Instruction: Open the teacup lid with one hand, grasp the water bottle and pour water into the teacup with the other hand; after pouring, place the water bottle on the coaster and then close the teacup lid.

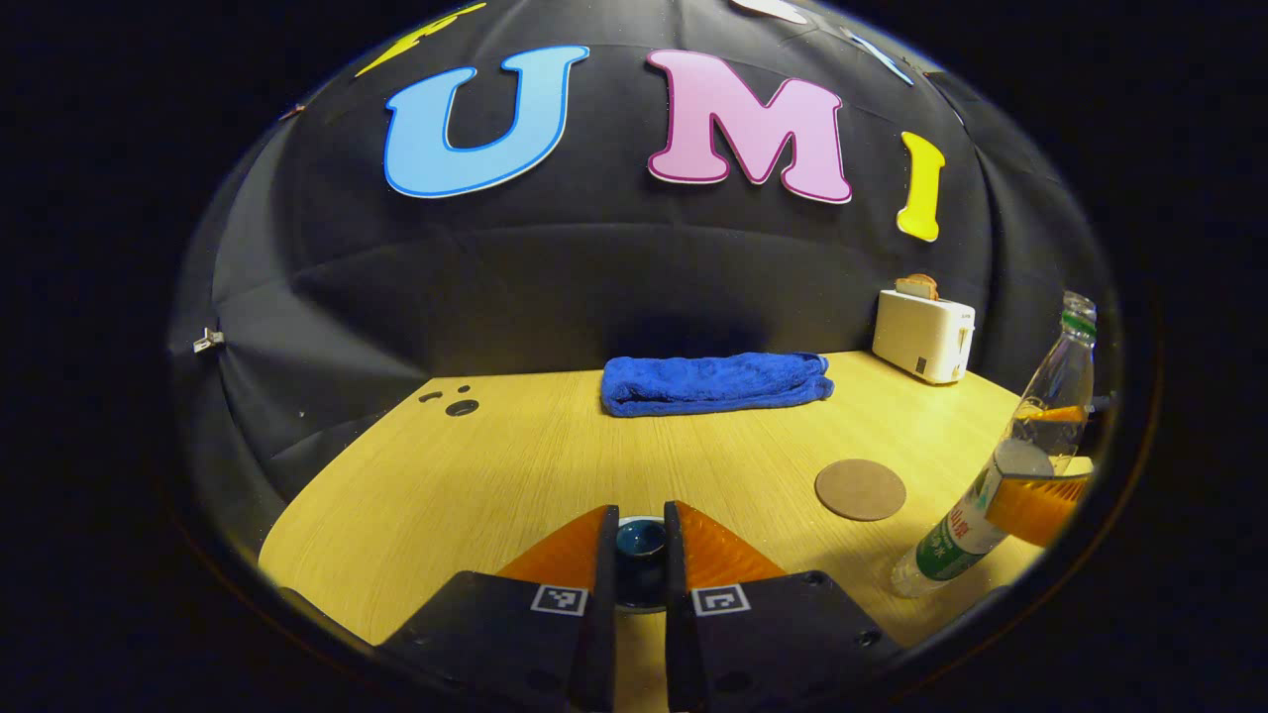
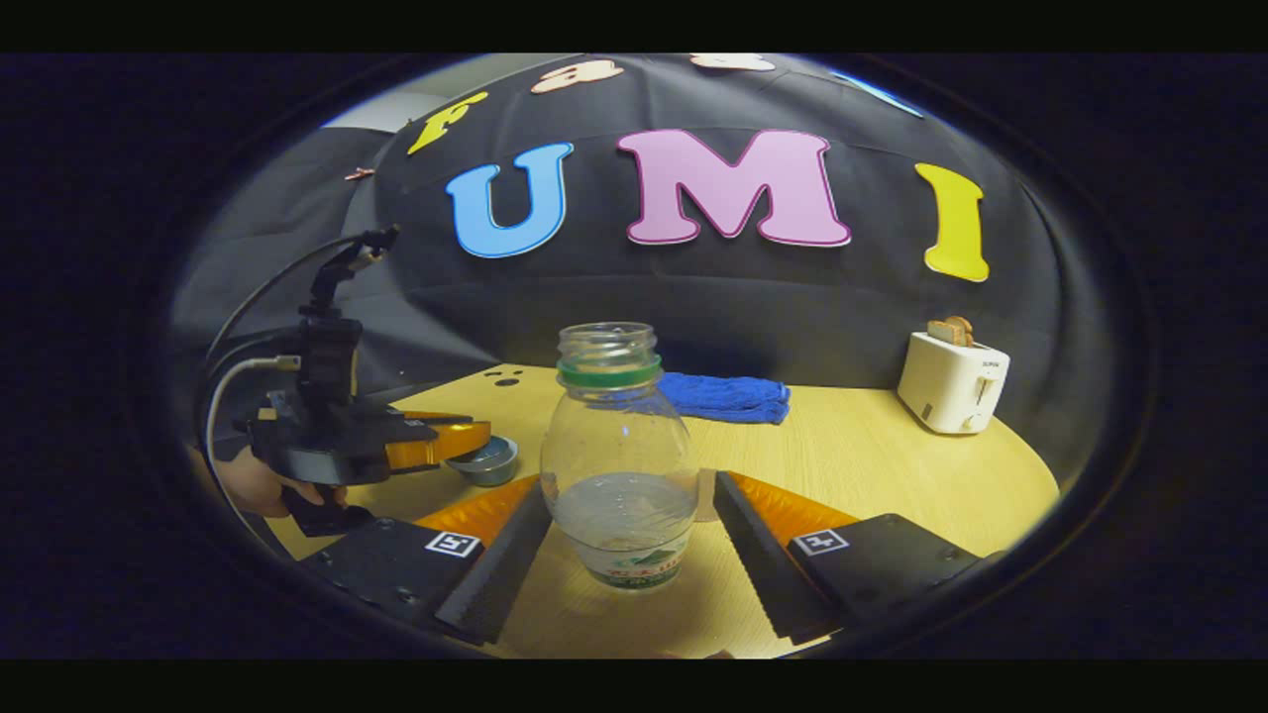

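In the left gripper view we see our left tongs (image 1: 641,555) clenched on a small dark blue knob, seemingly the teacup lid (image 1: 640,540), with both fingers pressed against its sides low over the pale wood-grain table (image 1: 475,475). Beyond it a folded blue towel (image 1: 715,383), thick and fluffy, lies by the back wall. To its right a flat round brown coaster (image 1: 860,489) sits bare on the table, and a boxy white toaster (image 1: 923,335) with a slice of bread stands in the far corner. At the right edge the clear plastic water bottle (image 1: 1020,465) leans, uncapped, between the other tongs. In the right gripper view the left tongs (image 2: 466,441), held by a hand (image 2: 260,485), hover over a grey-blue teacup (image 2: 487,461) at the left. In the middle our right tongs (image 2: 624,535) stand released, fingers spread apart on either side of the water bottle (image 2: 619,465), which holds a little water, and we cannot tell whether they touch it.
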The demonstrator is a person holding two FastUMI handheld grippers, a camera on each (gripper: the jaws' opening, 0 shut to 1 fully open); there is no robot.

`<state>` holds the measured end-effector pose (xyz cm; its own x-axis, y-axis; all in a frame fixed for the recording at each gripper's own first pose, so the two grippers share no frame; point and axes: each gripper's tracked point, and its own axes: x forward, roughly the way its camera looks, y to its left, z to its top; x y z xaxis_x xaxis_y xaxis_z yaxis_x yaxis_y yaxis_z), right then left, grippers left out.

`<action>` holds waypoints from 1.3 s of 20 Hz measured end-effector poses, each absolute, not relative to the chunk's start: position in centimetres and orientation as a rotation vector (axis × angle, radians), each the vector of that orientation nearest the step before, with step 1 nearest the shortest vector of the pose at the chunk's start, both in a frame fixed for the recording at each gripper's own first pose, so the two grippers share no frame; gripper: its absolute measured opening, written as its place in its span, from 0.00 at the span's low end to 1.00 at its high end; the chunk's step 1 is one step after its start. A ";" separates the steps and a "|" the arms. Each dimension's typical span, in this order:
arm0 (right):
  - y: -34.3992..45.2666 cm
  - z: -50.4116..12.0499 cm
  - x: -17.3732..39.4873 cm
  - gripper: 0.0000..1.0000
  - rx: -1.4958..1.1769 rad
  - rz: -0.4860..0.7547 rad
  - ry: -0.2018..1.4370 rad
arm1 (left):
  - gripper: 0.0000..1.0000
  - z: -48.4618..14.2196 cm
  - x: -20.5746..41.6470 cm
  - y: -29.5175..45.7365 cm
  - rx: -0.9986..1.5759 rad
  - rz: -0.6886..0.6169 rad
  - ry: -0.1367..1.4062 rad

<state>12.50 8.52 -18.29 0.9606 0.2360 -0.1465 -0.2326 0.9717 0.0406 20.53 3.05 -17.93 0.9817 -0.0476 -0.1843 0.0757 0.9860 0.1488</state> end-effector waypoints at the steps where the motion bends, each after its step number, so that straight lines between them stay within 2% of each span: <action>1: 8.7 -18.5 12.5 0.98 0.025 0.239 0.155 | 0.24 -17.8 20.4 3.1 0.157 -0.063 0.182; 6: 9.1 -18.6 13.1 0.98 0.038 0.235 0.156 | 0.24 -18.0 20.6 3.3 0.155 -0.069 0.186; 7: 9.2 -18.8 13.2 0.98 0.041 0.234 0.159 | 0.27 -17.9 20.7 3.3 0.154 -0.071 0.183; 8: 9.1 -18.9 13.3 0.98 0.044 0.232 0.162 | 0.24 -18.0 20.8 3.3 0.155 -0.070 0.185; 10: 9.1 -19.1 13.5 0.98 0.051 0.225 0.167 | 0.24 -18.2 20.9 3.1 0.154 -0.073 0.188; 11: 9.0 -19.1 13.6 0.98 0.057 0.220 0.168 | 0.28 -18.2 20.9 3.1 0.154 -0.072 0.188; 12: 8.9 -19.1 13.7 0.98 0.063 0.215 0.169 | 0.24 -18.2 21.1 3.1 0.154 -0.073 0.187; 14: 9.0 -19.2 14.0 0.98 0.075 0.210 0.170 | 0.24 -18.2 21.0 3.3 0.159 -0.070 0.189; 15: 9.1 -19.2 14.1 0.98 0.079 0.208 0.170 | 0.20 -18.2 21.0 3.3 0.160 -0.070 0.190; 18: 9.2 -19.5 14.2 0.98 0.074 0.208 0.172 | 0.20 -18.4 21.1 3.6 0.162 -0.063 0.195; 19: 9.3 -19.5 14.3 0.98 0.073 0.210 0.170 | 0.24 -18.4 21.0 3.6 0.160 -0.062 0.194; 21: 9.3 -19.4 14.2 0.94 0.072 0.215 0.164 | 0.20 -18.4 20.9 3.8 0.154 -0.055 0.195; 22: 9.3 -19.3 14.2 0.85 0.066 0.210 0.160 | 0.24 -18.5 21.0 3.9 0.151 -0.052 0.197; 23: 9.4 -19.4 14.2 0.81 0.059 0.211 0.161 | 0.20 -18.5 20.9 3.9 0.147 -0.049 0.198; 24: 9.3 -19.4 14.2 0.81 0.046 0.208 0.159 | 0.24 -18.6 20.8 4.0 0.142 -0.045 0.197; 26: 9.3 -19.5 14.2 0.78 0.034 0.209 0.168 | 0.24 -18.5 20.6 4.3 0.139 -0.036 0.196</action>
